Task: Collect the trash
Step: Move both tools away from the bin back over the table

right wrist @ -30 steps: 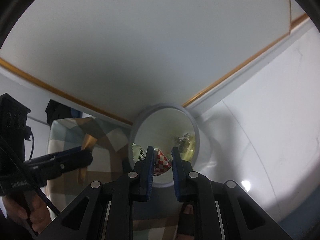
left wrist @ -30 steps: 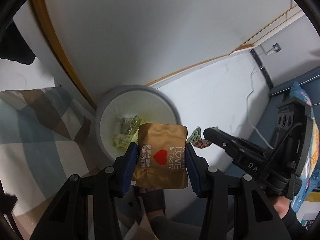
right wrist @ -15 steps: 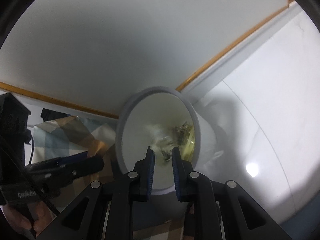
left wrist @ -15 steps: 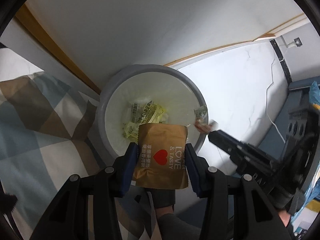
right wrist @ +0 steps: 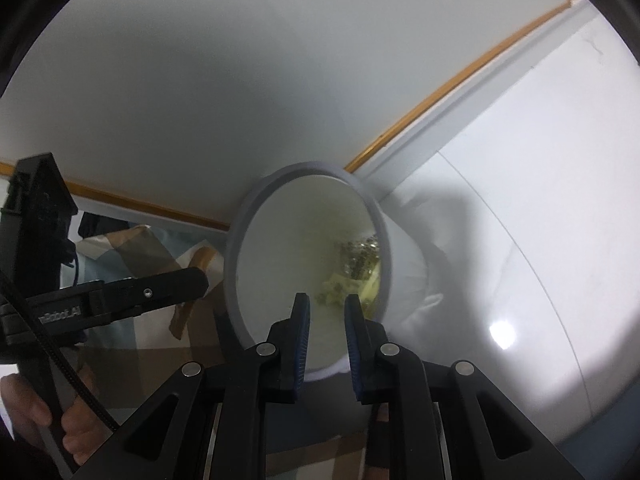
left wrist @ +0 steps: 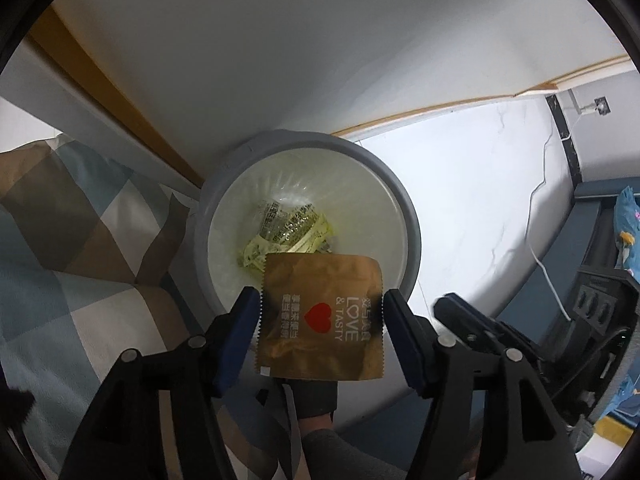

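Observation:
A gold-brown snack wrapper with a red heart hangs flat between the pads of my left gripper, just above the near rim of a grey bin. The jaws are opening and the pads no longer squeeze it. Yellow-green and clear wrappers lie at the bin's bottom. My right gripper points into the same bin, nearly shut with a narrow gap and nothing in it. Its black fingers show beside the left one.
Checkered bedding lies left of the bin. A white wall with wooden trim rises behind it. White floor with a thin cable spreads right. A blue printed bag sits at the far right. A person's foot is below.
Both grippers sank toward the bin. The red-and-white wrapper left the right gripper and dropped into the bin. The left jaws widened and the gold wrapper spread flat.

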The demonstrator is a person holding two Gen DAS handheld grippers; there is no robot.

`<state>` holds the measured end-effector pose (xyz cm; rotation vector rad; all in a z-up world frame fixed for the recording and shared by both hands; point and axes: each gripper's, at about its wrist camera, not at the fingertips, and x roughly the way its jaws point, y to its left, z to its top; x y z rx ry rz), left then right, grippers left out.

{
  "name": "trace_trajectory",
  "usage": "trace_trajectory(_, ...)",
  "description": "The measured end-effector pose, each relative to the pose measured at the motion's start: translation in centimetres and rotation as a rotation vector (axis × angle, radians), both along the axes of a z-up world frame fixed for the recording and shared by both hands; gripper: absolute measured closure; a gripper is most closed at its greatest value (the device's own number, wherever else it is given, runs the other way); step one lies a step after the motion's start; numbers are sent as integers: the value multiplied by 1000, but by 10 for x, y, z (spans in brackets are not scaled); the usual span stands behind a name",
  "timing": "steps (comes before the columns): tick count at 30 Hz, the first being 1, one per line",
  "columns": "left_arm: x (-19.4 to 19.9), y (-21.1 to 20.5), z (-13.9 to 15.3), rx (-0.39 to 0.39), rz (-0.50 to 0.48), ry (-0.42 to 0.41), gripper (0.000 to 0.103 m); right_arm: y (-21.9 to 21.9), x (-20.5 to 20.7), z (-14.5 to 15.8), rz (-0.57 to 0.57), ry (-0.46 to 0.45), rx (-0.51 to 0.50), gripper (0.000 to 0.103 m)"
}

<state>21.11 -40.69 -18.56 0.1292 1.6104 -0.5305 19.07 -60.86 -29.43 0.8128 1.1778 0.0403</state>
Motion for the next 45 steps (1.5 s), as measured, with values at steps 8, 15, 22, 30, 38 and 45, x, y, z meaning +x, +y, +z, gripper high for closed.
trace_trajectory(8,-4,-1,1,-9,-15,-11,28,-14,-23,23,-38,-17,-17,83)
trace_trajectory(15,-16,5,17,0,-45,-53,28,-22,-35,48,-51,-25,-48,83)
trace_trajectory(22,-30,36,67,-18,27,-192,28,-20,-45,90,-56,-74,-74,75)
trace_trajectory(30,-55,105,143,-62,177,-413,27,6,-57,177,-7,-227,-155,65)
trace_trajectory(38,-83,186,204,-96,301,-601,20,58,-78,258,41,-401,-238,52)
trace_trajectory(45,-95,257,237,-93,436,-703,19,122,-92,308,129,-521,-294,48)
